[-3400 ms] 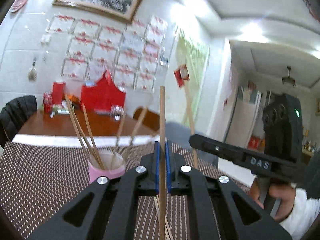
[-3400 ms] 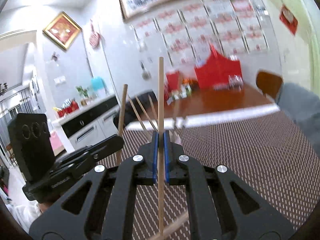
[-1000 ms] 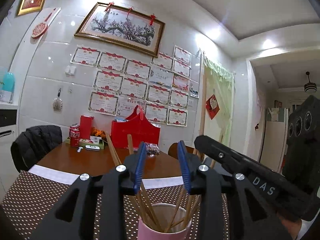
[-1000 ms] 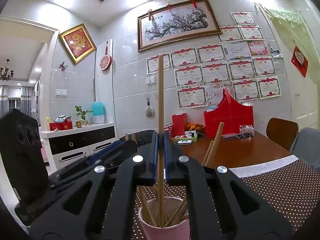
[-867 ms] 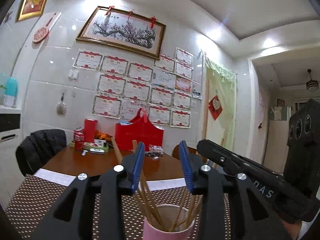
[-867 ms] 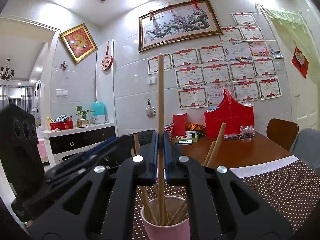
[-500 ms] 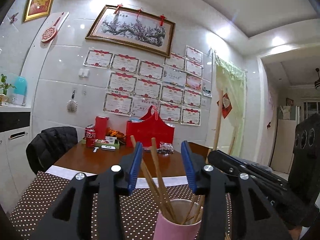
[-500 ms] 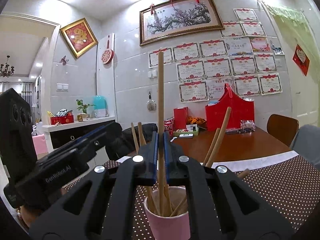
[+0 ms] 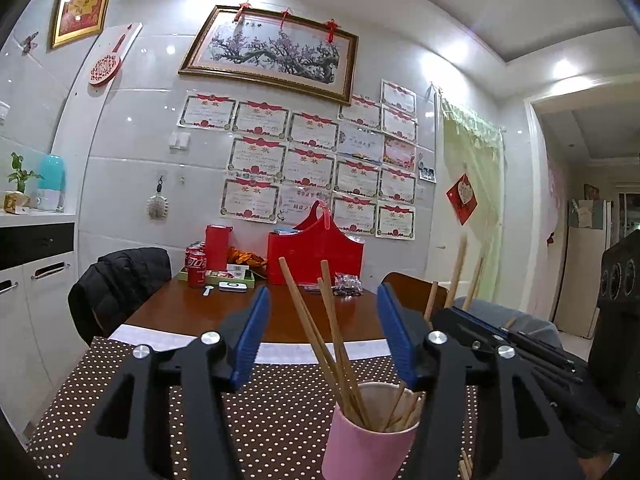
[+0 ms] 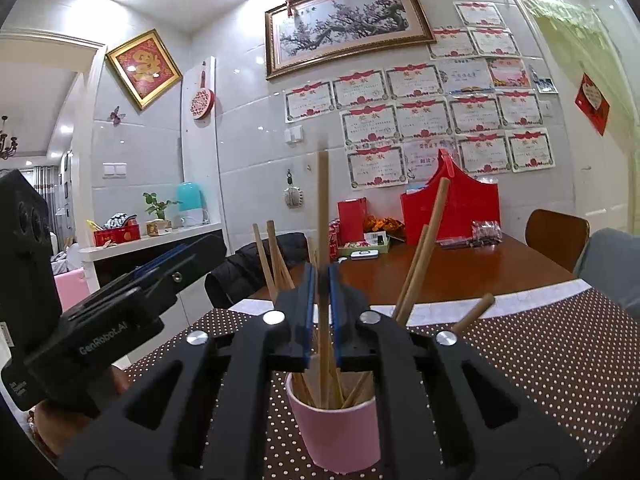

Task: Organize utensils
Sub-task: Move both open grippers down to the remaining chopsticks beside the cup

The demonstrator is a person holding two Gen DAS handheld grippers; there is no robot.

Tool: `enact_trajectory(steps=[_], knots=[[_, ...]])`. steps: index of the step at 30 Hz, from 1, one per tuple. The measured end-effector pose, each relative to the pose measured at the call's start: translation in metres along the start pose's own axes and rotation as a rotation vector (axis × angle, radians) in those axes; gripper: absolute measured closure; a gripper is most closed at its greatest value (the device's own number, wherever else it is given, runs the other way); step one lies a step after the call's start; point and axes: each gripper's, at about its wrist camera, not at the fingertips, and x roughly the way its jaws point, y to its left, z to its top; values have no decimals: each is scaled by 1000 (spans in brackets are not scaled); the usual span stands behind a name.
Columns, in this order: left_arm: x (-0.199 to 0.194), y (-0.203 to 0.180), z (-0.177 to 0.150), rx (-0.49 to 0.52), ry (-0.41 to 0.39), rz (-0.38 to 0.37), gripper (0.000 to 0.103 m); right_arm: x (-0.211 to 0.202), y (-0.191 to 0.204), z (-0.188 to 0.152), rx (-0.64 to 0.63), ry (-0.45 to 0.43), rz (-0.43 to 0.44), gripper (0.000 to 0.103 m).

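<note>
A pink cup (image 10: 335, 428) stands upright on the tabletop (image 10: 540, 364), on a brown cloth with white dots, and it holds a bundle of wooden chopsticks (image 9: 320, 336) that lean outward in different directions. One tall chopstick (image 10: 323, 216) stands almost straight up out of the cup, with its lower end inside the cup among the others. The right gripper (image 10: 321, 312) is just in front of the cup, and this tall chopstick passes between its blue pads (image 10: 309, 312); the jaws are opening, a thin gap shows on each side of the stick, so the gripper has released it. The left gripper (image 9: 322, 338) is also just in front of the cup, a little to the left of it, and its jaws are opening too; they stand wide apart, and two leaning chopsticks rise in the space between the pads (image 9: 252, 336) without touching them. In the right wrist view the left gripper appears to the left of the cup, carried by a hand (image 10: 60, 420) that is only partly visible. One more chopstick (image 10: 474, 312) lies tilted to the right of the cup, behind the right gripper's finger. Beyond the cup, on the far wooden part of the tabletop, there are a red bag (image 9: 316, 256) and a red can (image 9: 196, 272), and a dark jacket (image 9: 120, 280) hangs on a chair to the left of the cup.
</note>
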Motion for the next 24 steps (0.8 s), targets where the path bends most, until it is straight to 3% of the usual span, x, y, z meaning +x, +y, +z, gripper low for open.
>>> enact_trajectory(steps=[1, 3, 24], knots=[[-1, 0, 0, 6, 3, 6, 45, -1, 0, 0, 1, 0, -1, 79], [-3, 0, 0, 9, 4, 13, 44, -5, 2, 0, -6, -9, -8, 60], [-52, -10, 16, 6, -7, 25, 34, -61, 36, 19, -80, -72, -7, 57]])
